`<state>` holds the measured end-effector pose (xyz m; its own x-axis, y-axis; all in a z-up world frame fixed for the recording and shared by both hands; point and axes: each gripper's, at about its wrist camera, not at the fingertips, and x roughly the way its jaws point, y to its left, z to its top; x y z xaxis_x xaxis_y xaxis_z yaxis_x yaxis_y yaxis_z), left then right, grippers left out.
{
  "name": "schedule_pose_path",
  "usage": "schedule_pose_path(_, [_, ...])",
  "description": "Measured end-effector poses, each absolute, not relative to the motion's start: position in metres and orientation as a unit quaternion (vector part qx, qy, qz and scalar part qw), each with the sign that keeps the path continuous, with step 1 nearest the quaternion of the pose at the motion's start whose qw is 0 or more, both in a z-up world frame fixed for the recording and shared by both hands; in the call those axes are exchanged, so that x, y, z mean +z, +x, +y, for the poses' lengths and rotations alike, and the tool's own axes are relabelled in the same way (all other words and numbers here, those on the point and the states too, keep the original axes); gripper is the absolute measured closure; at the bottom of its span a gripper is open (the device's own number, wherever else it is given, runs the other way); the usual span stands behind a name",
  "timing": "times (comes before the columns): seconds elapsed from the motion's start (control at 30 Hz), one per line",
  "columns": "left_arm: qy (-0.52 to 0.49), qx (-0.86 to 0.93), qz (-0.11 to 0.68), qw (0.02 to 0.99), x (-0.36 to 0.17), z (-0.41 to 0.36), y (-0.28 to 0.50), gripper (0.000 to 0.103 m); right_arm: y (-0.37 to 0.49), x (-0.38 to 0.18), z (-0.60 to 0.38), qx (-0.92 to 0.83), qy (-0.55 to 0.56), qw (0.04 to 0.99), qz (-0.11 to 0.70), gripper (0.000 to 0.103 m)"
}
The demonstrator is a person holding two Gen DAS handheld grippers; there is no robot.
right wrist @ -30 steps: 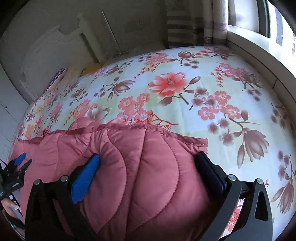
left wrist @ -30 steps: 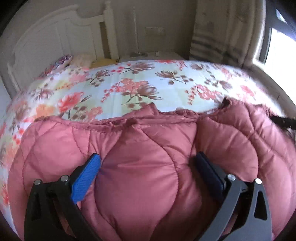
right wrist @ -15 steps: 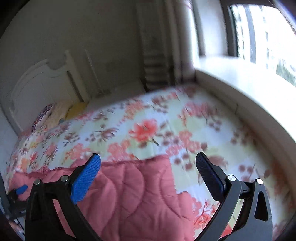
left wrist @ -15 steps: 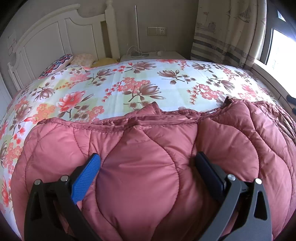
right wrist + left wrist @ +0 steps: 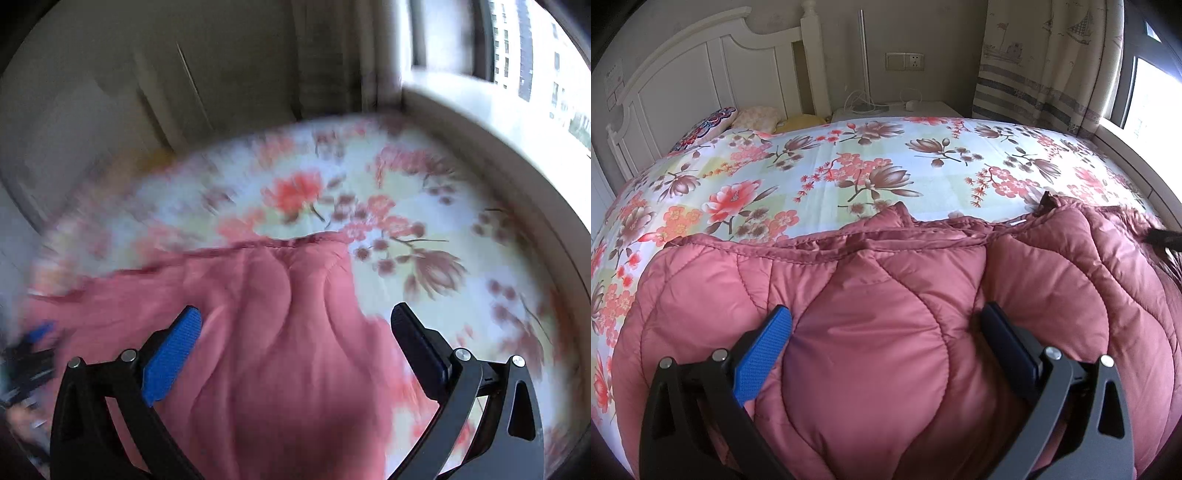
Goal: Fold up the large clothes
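A large dusty-pink quilted jacket [image 5: 879, 332] lies folded on the near part of a bed with a floral sheet [image 5: 827, 173]. My left gripper [image 5: 886, 325] is open, its fingers spread wide and pressed down into the puffy fabric on both sides of one padded panel. In the blurred right wrist view the same jacket [image 5: 266, 332] ends at a corner near the middle of the bed. My right gripper [image 5: 295, 325] is open above it with nothing between its fingers. The left gripper [image 5: 33, 350] shows as a blur at that view's left edge.
A white headboard [image 5: 687, 85] and pillows [image 5: 738, 120] stand at the bed's far end, with a nightstand [image 5: 897, 109] and striped curtain [image 5: 1045, 62] behind. A window sill [image 5: 517, 140] runs along the bed's right side. Bare floral sheet [image 5: 424, 206] lies beyond the jacket.
My right gripper has lifted off the jacket and swung up and back, so its view is blurred. My left gripper has stayed pressed into the fabric.
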<state>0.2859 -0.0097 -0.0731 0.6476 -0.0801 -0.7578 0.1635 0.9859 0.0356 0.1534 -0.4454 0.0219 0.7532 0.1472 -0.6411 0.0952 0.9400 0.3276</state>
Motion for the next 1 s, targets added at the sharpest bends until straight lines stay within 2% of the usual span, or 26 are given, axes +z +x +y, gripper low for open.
schedule_pose_path(0.1, [0.050, -0.067, 0.415, 0.906, -0.073, -0.010, 0.286, 0.002, 0.072, 0.028, -0.453, 0.068, 0.225, 0.928, 0.290, 0.005])
schedule_pose_path(0.2, [0.052, -0.066, 0.414, 0.906, -0.073, -0.010, 0.286, 0.002, 0.005, 0.004, -0.456, 0.108, 0.287, 0.900, 0.311, 0.005])
schedule_pose_path(0.33, [0.052, -0.065, 0.414, 0.906, -0.074, -0.009, 0.287, 0.002, -0.029, -0.028, -0.446, 0.159, 0.344, 0.860, 0.343, 0.005])
schedule_pose_path(0.57, [0.051, -0.067, 0.414, 0.906, -0.074, -0.008, 0.287, 0.002, 0.020, -0.058, -0.405, 0.146, 0.345, 0.841, 0.390, 0.004])
schedule_pose_path(0.67, [0.049, -0.069, 0.415, 0.906, -0.075, -0.008, 0.288, 0.002, 0.051, -0.052, -0.386, 0.089, 0.313, 0.868, 0.374, 0.004])
schedule_pose_path(0.73, [0.046, -0.071, 0.415, 0.906, -0.076, -0.008, 0.289, 0.002, 0.081, -0.053, -0.381, 0.060, 0.353, 0.859, 0.366, 0.004])
schedule_pose_path(0.87, [0.047, -0.072, 0.415, 0.906, -0.077, -0.009, 0.289, 0.002, 0.112, -0.053, -0.387, -0.008, 0.404, 0.866, 0.295, 0.004])
schedule_pose_path(0.9, [0.048, -0.073, 0.414, 0.906, -0.077, -0.010, 0.289, 0.002, 0.118, -0.054, -0.388, 0.015, 0.420, 0.867, 0.269, 0.012])
schedule_pose_path(0.93, [0.049, -0.074, 0.414, 0.906, -0.078, -0.010, 0.289, 0.002, 0.122, -0.054, -0.388, 0.022, 0.417, 0.870, 0.262, 0.048])
schedule_pose_path(0.97, [0.048, -0.073, 0.414, 0.906, -0.077, -0.010, 0.289, 0.002, 0.121, -0.053, -0.390, 0.030, 0.410, 0.876, 0.251, 0.066])
schedule_pose_path(1.0, [0.045, -0.069, 0.414, 0.907, -0.077, -0.009, 0.290, 0.002, 0.117, -0.050, -0.391, 0.044, 0.409, 0.880, 0.238, 0.069])
